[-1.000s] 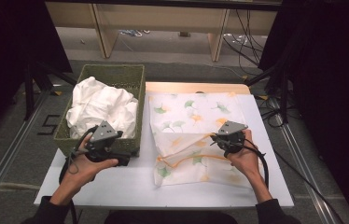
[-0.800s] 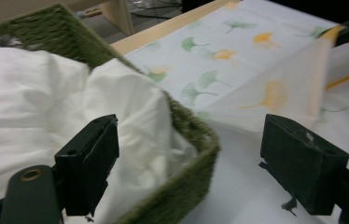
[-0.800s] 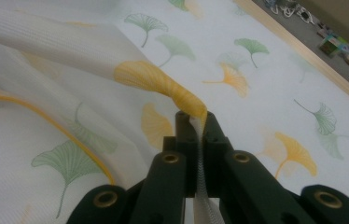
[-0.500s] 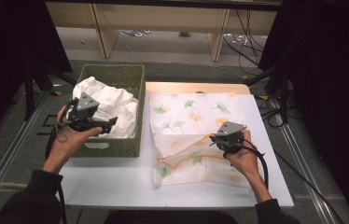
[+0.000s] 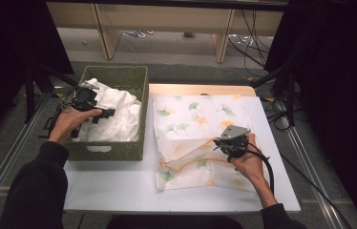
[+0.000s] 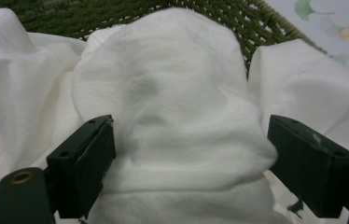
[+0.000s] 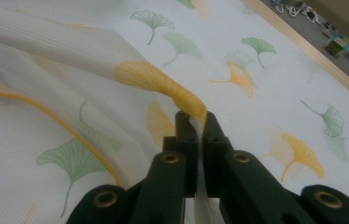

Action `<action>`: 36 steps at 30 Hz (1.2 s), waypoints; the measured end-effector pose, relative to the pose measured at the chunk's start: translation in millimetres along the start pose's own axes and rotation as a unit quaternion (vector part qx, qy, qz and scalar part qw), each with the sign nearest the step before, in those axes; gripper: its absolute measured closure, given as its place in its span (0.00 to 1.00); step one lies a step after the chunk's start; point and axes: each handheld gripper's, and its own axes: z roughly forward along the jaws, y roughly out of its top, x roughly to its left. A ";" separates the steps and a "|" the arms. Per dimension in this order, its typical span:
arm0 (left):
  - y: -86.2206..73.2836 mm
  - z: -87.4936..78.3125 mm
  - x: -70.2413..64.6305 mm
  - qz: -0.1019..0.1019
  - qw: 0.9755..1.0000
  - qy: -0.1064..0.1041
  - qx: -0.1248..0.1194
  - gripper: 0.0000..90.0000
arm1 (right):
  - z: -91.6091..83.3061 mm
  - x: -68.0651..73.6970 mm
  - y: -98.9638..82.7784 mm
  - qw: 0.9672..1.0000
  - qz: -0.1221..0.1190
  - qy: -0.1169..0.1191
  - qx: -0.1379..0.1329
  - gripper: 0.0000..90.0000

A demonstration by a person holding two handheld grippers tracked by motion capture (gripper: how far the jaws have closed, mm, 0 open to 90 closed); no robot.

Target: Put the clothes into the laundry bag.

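right hand-held gripper (image 7: 199, 122) pinches the soft ginkgo-print cloth (image 5: 200, 138) on the counter (image 5: 119, 186), light and limp; left hand-held gripper (image 6: 191, 154), jaws just opening, spread around white cloth (image 6: 172, 107) in the basket (image 5: 119, 76).

No writing, label, brand, number or sign can be read anywhere in these pictures.
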 end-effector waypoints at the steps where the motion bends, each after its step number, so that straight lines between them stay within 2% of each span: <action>1: 0.5 4.8 0.4 -0.006 1.000 -0.009 0.003 0.17 | -0.4 0.5 -0.3 1.000 0.005 -0.001 0.001 1.00; 2: 0.8 8.9 1.3 -0.006 1.000 -0.020 0.007 0.17 | -0.3 0.1 -0.5 1.000 0.004 0.000 0.001 1.00; 4: 2.3 17.2 1.3 -0.016 0.999 -0.036 0.002 0.17 | -0.1 0.0 -0.6 1.000 0.004 0.000 0.003 1.00; 5: 3.0 22.3 0.1 -0.017 0.999 -0.032 0.004 0.16 | -0.1 0.2 -0.6 1.000 0.005 0.001 0.002 1.00; 7: 2.0 31.8 -1.8 -0.003 0.999 -0.029 0.016 0.13 | 0.2 0.6 -0.3 1.000 0.007 0.001 0.002 1.00; 8: -0.5 38.1 -0.7 0.018 0.999 -0.031 0.032 0.09 | 0.3 0.7 -0.2 1.000 0.006 0.002 0.003 1.00; 9: -2.8 43.3 -0.7 0.019 0.999 -0.028 0.036 0.04 | 1.0 -0.2 -0.1 1.000 -0.005 0.004 0.001 1.00; 10: -5.2 49.0 -0.5 0.016 0.998 -0.034 0.057 0.00 | 1.4 0.1 -0.2 1.000 -0.007 0.003 0.001 1.00; 12: -9.6 56.9 -4.7 -0.007 0.996 -0.067 0.064 0.00 | 1.4 1.2 -0.1 1.000 -0.008 0.007 0.005 1.00; 13: -10.0 58.8 -8.0 0.013 0.994 -0.082 0.073 0.00 | 1.6 1.5 0.0 1.000 -0.008 0.005 0.004 1.00; 14: -9.9 59.8 -12.7 0.032 0.993 -0.078 0.077 0.00 | 1.6 1.4 -0.2 1.000 -0.008 0.005 0.004 1.00; 15: -10.1 61.5 -16.0 0.044 0.993 -0.075 0.078 0.00 | 1.8 0.6 -0.3 1.000 -0.014 0.009 0.003 1.00; 17: -10.8 64.3 -18.0 0.059 0.993 -0.060 0.084 0.00 | 2.2 -0.5 -0.1 1.000 -0.024 0.007 -0.001 1.00; 18: -12.8 67.8 -19.2 0.068 0.993 -0.040 0.084 0.00 | 1.5 1.3 -0.1 1.000 -0.009 0.008 0.005 1.00; 19: -15.8 72.3 -20.8 0.087 0.992 -0.014 0.086 0.05 | 1.3 2.2 0.2 1.000 -0.002 0.004 0.005 1.00; 20: -18.8 77.7 -22.8 0.111 0.990 0.009 0.091 0.16 | 1.3 2.4 0.4 1.000 -0.003 0.004 0.003 1.00; 21: -16.8 77.1 -23.4 0.121 0.987 0.014 0.107 0.24 | 0.2 2.4 0.6 1.000 -0.004 0.006 0.005 1.00; 22: -14.3 76.2 -23.3 0.119 0.987 0.019 0.107 0.39 | 0.6 1.7 0.6 1.000 -0.011 0.006 0.002 1.00; 23: -11.3 74.7 -22.6 0.101 0.989 0.028 0.102 0.53 | 0.0 1.7 0.5 1.000 -0.009 0.006 0.002 1.00; 24: -10.2 73.1 -22.0 0.091 0.991 0.034 0.096 0.62 | -1.2 2.6 -0.1 1.000 -0.002 0.002 0.002 1.00; 26: -7.4 66.7 -15.2 0.062 0.993 0.055 0.084 0.67 | -1.4 0.5 0.0 1.000 -0.007 0.005 0.000 1.00; 27: -6.6 63.6 -11.4 0.043 0.993 0.080 0.072 0.67 | -1.7 0.4 0.1 1.000 -0.005 0.004 0.001 1.00; 28: -5.7 61.4 -8.5 0.031 0.993 0.099 0.064 0.67 | -2.1 1.1 0.0 1.000 0.002 0.003 0.002 1.00; 29: -4.7 58.8 -6.7 0.026 0.992 0.107 0.062 0.66 | -2.0 0.9 0.0 1.000 0.001 0.003 0.002 1.00; 30: -4.6 57.5 -6.0 0.010 0.993 0.101 0.058 0.64 | -1.8 0.3 -0.1 1.000 -0.002 0.003 0.001 1.00; 31: -5.2 57.6 -5.4 0.001 0.995 0.083 0.059 0.59 | -1.7 0.3 -0.2 1.000 -0.001 0.003 0.001 1.00; 32: -7.2 59.4 -5.6 -0.012 0.996 0.053 0.065 0.52 | -1.6 0.2 -0.4 1.000 0.000 0.003 0.002 1.00; 33: -9.4 61.6 -6.5 -0.024 0.997 0.020 0.075 0.42 | -1.3 0.3 -0.4 1.000 0.001 0.003 0.003 1.00; 34: -9.4 61.6 -6.5 -0.024 0.997 0.020 0.075 0.34 | -1.3 0.3 -0.4 1.000 0.001 0.003 0.003 1.00; 35: -10.9 62.6 -9.3 -0.018 0.997 -0.013 0.080 0.25 | -1.5 0.2 -0.5 1.000 -0.002 0.005 0.003 1.00; 36: -9.6 61.2 -12.3 -0.016 0.996 -0.038 0.076 0.20 | -1.8 0.1 -0.3 1.000 0.001 0.004 0.002 1.00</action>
